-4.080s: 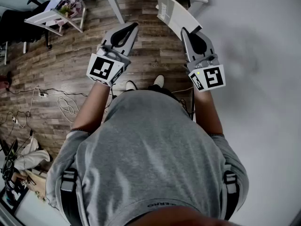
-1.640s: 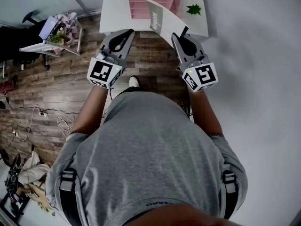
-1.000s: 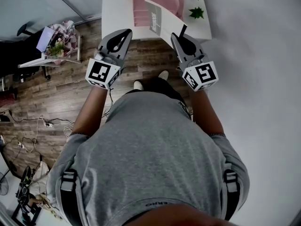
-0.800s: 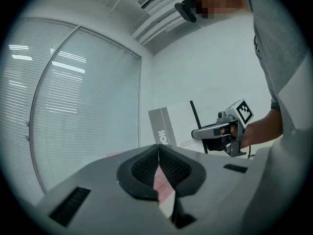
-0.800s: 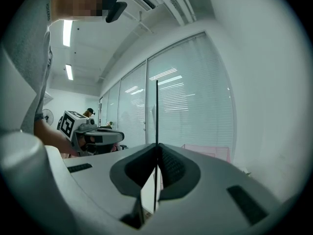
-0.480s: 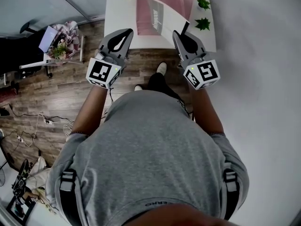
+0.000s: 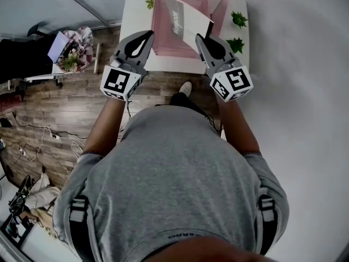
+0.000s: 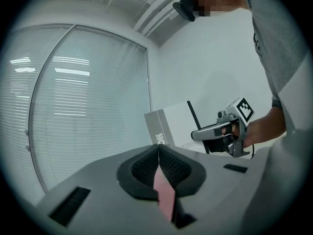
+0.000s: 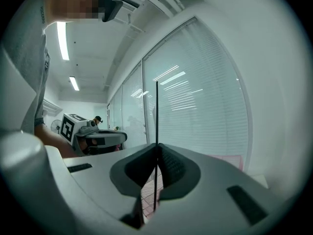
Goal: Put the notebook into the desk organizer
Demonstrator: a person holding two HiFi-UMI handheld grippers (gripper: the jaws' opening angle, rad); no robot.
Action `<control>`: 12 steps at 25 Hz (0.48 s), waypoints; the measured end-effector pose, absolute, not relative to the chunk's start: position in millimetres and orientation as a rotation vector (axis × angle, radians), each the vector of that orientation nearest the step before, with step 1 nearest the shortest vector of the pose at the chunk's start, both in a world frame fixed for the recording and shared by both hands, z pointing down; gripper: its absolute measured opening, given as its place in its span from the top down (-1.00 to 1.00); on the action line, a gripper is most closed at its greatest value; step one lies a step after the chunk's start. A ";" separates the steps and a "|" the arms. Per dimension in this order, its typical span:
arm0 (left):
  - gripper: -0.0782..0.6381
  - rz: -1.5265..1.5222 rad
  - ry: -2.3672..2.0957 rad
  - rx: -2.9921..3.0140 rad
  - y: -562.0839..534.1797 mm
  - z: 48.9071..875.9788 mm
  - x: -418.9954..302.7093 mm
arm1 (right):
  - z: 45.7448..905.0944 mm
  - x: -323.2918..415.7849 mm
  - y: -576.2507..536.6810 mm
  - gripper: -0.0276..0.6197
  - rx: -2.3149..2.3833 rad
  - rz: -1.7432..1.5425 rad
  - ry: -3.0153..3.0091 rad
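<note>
A white notebook [image 7: 184, 16] with a black elastic band is held tilted over the pink translucent desk organizer [image 7: 168, 45], which stands on a white table [image 7: 136, 21]. My right gripper [image 7: 201, 37] is shut on the notebook's near corner. In the right gripper view the notebook's thin edge [image 9: 156, 126] rises from between the pressed pads [image 9: 168, 165]. My left gripper [image 7: 148, 34] hangs left of the notebook, apart from it, at the table's front edge. Its jaws [image 8: 158, 149] are shut with nothing between them. The left gripper view shows the notebook [image 8: 173, 129] in the right gripper [image 8: 196, 135].
Two small green plants [image 7: 238, 19] [image 7: 235, 44] stand on the table right of the organizer, and another [image 7: 149, 3] at its back left. A low side table with flowers [image 7: 71, 51] and cables lie on the wooden floor to the left. A white wall runs along the right.
The person has walked up to the table, so the table and organizer have come closer. The notebook now hangs over the organizer. Both grippers kept their jaws as before.
</note>
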State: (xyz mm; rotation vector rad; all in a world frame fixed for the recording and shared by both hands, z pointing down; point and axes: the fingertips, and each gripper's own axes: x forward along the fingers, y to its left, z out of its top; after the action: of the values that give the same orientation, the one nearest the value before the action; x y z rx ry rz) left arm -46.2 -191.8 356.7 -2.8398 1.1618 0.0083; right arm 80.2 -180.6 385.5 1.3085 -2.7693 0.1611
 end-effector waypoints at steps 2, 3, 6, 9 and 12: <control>0.73 0.002 1.190 -2.827 -201.0 356.3 -42.7 | 388.1 86.4 -191.3 0.86 1.298 0.190 -2.784; 0.73 -0.001 1.204 -2.818 -206.8 356.3 -40.4 | 389.6 90.1 -197.8 0.86 1.293 0.209 -2.791; 0.73 -0.029 1.257 -2.800 -231.4 355.6 -29.2 | 390.8 105.1 -224.2 0.86 1.270 0.292 -2.808; 0.73 -0.043 1.297 -2.786 -247.0 356.4 -17.8 | 394.5 116.8 -241.7 0.86 1.225 0.406 -2.833; 0.73 -0.065 1.336 -2.771 -256.5 358.5 -11.0 | 400.3 122.1 -254.6 0.86 1.166 0.531 -2.847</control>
State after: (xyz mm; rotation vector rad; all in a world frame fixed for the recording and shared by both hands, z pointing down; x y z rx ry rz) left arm -11.0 -256.5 358.5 -2.7708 1.3361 -0.0653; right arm 122.1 -254.6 400.3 1.1663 -2.8469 0.5310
